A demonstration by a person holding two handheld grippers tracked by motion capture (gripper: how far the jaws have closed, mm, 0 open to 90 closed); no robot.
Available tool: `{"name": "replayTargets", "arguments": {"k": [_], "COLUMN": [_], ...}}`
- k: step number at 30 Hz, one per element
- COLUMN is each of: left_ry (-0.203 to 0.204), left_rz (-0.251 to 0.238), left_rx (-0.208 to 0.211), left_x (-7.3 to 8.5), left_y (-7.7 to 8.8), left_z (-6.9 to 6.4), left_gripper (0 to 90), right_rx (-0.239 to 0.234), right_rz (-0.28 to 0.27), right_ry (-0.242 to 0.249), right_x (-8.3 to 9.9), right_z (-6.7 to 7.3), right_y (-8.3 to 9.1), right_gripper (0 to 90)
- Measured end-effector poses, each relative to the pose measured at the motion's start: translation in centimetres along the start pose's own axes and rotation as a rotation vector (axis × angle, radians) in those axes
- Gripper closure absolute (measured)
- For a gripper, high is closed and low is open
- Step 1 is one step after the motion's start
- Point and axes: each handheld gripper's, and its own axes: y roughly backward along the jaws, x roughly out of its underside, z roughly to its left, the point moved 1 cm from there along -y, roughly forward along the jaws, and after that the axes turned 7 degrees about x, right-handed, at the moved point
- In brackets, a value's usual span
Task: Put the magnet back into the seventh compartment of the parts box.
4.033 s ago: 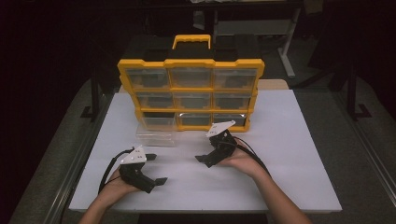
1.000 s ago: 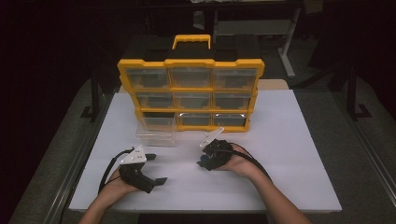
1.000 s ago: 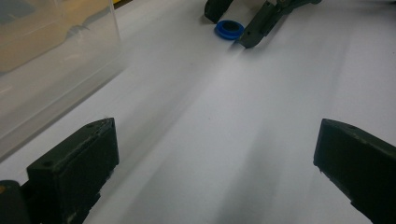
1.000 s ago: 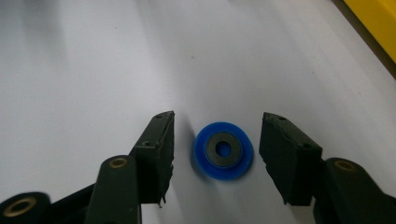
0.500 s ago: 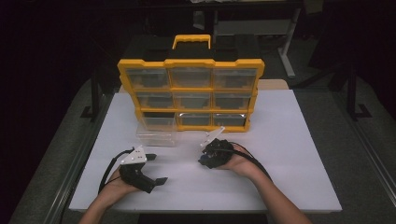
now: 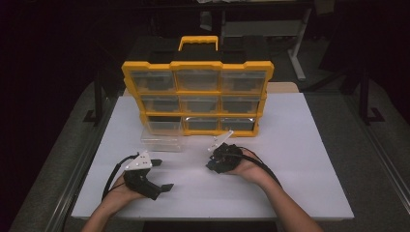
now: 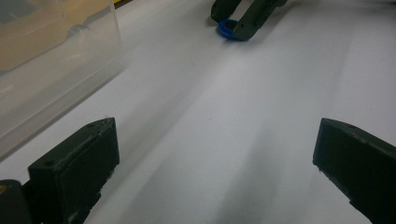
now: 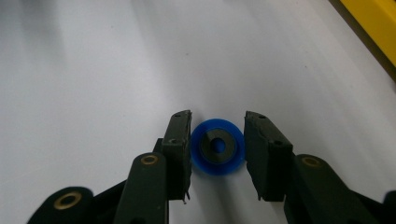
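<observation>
The blue ring (image 8: 218, 147) lies flat on the white desk (image 6: 300, 159) between the jaws of the right gripper (image 8: 218, 154), which stand slightly wider than it; whether they touch it is unclear. From the left gripper (image 7: 210, 177), wide open and empty, it sits at 12 o'clock, half hidden. It has a dark centre with a hole.

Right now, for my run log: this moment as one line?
right gripper: jaws astride blue ring on table, grip uncertain | left gripper: open, empty | clear drawer: out, before organizer
</observation>
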Motion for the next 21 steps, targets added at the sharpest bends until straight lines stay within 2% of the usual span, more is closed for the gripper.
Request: {"name": "replayTargets", "arguments": {"k": [9,21], "left_ry": [-0.001,0.000], "left_rz": [0.002,0.002], "left_rx": [-0.001,-0.001], "left_x": [0.0,0.0], "left_y": [0.0,0.0], "left_z": [0.0,0.0], "left_gripper": [0.0,0.0], "right_rx": [-0.017,0.009], "right_rz": [0.009,0.014], "right_ry": [-0.029,-0.027], "right_x": [-0.1,-0.6], "right_z": [-0.4,-0.7], "right_y": [0.6,1.9], "right_gripper": [61.5,61.6]}}
